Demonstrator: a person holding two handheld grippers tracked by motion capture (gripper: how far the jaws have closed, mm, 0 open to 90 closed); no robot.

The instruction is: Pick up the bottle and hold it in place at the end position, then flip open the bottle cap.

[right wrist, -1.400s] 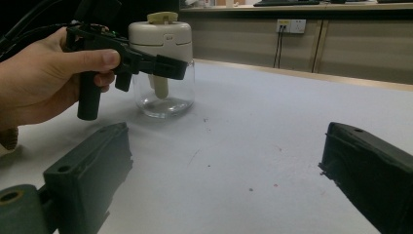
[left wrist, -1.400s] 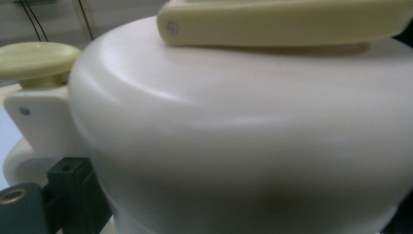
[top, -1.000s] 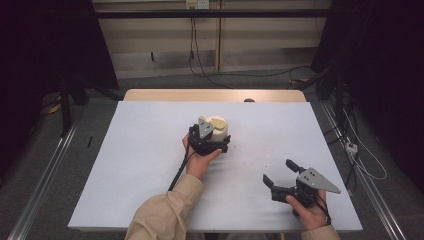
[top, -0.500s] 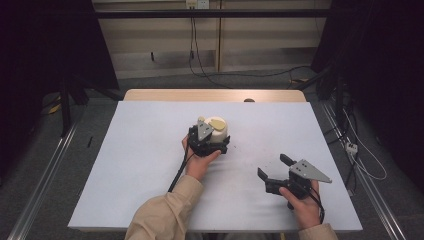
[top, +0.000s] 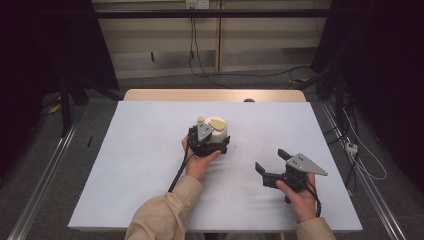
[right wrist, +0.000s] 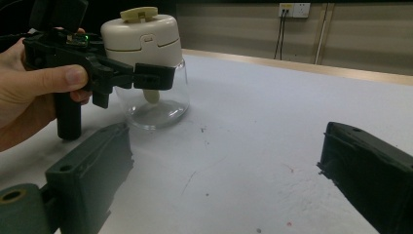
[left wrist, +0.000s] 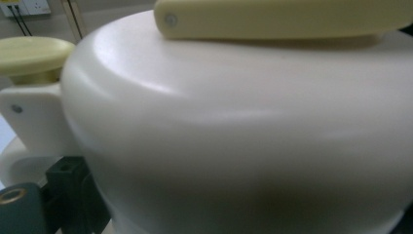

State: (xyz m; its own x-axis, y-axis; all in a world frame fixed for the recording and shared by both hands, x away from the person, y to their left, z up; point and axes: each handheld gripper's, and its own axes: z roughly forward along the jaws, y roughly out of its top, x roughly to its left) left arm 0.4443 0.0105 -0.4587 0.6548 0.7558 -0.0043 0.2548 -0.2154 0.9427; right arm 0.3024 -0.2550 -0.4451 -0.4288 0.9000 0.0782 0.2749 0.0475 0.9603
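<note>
A white table (top: 125, 165) stands on a grey floor before a wall with trailing cables. The left gripper (top: 212, 142) sits near the table's middle exactly as it did a second ago, its jaws clamped on the white top of the chopper jar (top: 216, 129), which stands upright on the table. The right gripper (top: 272, 165) has drifted left and a little nearer the jar, its jaws spread wide and holding nothing. From above, the gripper body hides the jar's lower part. The right gripper view shows the clear glass bowl (right wrist: 153, 105) under the white top and a pale yellow knob (right wrist: 139, 13). In the left gripper view the blurred white housing looms close, its own jaws mostly cut off.
</note>
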